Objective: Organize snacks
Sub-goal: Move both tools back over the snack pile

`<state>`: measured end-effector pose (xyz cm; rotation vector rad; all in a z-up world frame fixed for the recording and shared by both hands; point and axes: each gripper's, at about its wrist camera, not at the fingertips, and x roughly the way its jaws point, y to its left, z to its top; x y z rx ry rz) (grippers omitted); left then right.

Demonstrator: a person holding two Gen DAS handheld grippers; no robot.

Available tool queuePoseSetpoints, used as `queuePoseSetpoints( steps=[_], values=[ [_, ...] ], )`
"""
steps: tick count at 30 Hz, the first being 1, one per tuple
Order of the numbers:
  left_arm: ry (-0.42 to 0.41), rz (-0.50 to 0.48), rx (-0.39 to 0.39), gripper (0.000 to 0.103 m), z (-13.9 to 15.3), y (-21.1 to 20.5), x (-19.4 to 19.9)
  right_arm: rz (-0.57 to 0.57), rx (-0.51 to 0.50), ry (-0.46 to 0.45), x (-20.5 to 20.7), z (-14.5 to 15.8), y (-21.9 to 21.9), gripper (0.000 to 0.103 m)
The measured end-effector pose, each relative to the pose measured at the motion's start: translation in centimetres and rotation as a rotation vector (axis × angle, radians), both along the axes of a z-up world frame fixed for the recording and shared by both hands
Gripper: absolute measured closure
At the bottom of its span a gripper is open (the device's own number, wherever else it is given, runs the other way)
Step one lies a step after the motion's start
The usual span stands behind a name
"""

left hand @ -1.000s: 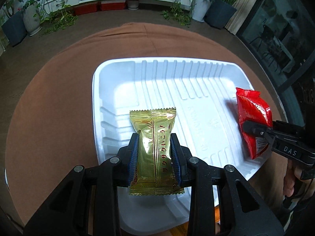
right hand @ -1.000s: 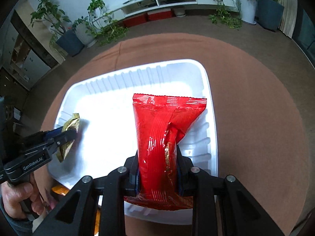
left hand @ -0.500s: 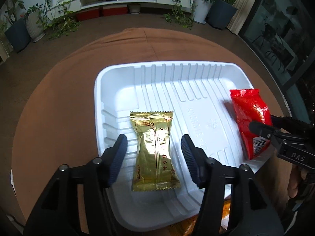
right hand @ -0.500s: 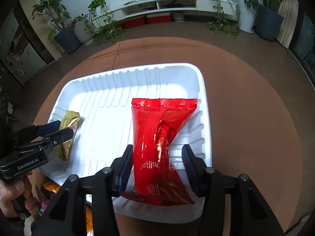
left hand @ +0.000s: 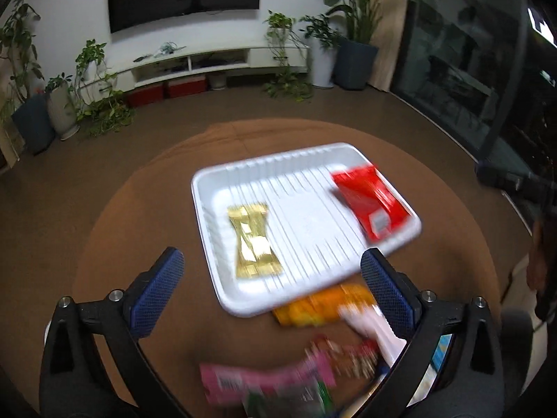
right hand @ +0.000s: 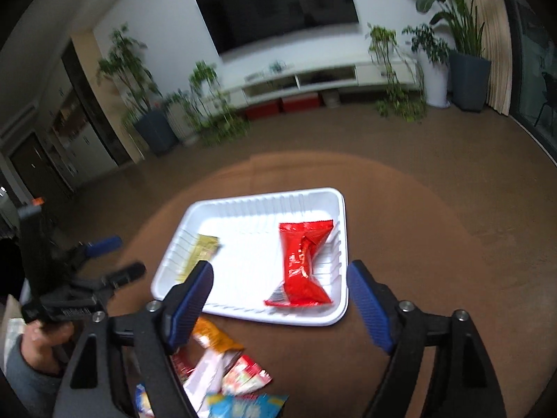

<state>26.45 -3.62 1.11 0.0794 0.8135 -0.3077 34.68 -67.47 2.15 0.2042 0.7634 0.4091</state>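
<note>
tray (left hand: 209,188): white, with straight ridges all along the bottom
gold packet (left hand: 253,240): shiny gold, crinkly
red packet (right hand: 301,264): bright red, with a small white patch at one end
table cloth (left hand: 139,216): plain brown
orange packet (left hand: 320,304): orange and yellow
pink packet (left hand: 264,379): pink, with a white patch
blue packet (right hand: 243,405): light blue with yellow bits
left gripper (left hand: 275,271): black arms, blue dotted pads
right gripper (right hand: 280,284): black arms, blue dotted pads
sleeve (right hand: 24,372): grey
</note>
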Motion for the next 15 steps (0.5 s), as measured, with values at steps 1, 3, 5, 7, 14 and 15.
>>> queuePoseSetpoints(
  steps=[1, 3, 5, 7, 14, 15],
  values=[
    [0.018, 0.013, -0.005, 0.0, 0.2, 0.4, -1.3, 0.0, 0.017, -0.017, -1.0, 0.4, -0.4, 0.019],
    [0.029, 0.053, -0.029, 0.0, 0.3, 0.9, -3.5, -0.002, 0.036, -0.038, -2.9, 0.7, -0.9, 0.018],
    [0.013, 0.065, -0.057, 0.0, 0.3, 1.5, -5.9, 0.002, 0.044, -0.048, -5.2, 0.3, -1.4, 0.017],
    [0.013, 0.068, -0.072, 0.0, 0.1, 1.9, -8.2, -0.008, 0.039, -0.05, -7.4, -0.3, -1.7, 0.017],
    [0.017, 0.058, -0.103, 0.0, -1.5, 2.8, -16.3, -0.015, 0.094, 0.05, -13.1, -4.7, -2.1, 0.017],
    [0.012, 0.049, -0.102, 0.0, -1.6, 2.7, -17.4, -0.017, 0.101, 0.063, -13.7, -5.3, -2.1, 0.017]
  ],
)
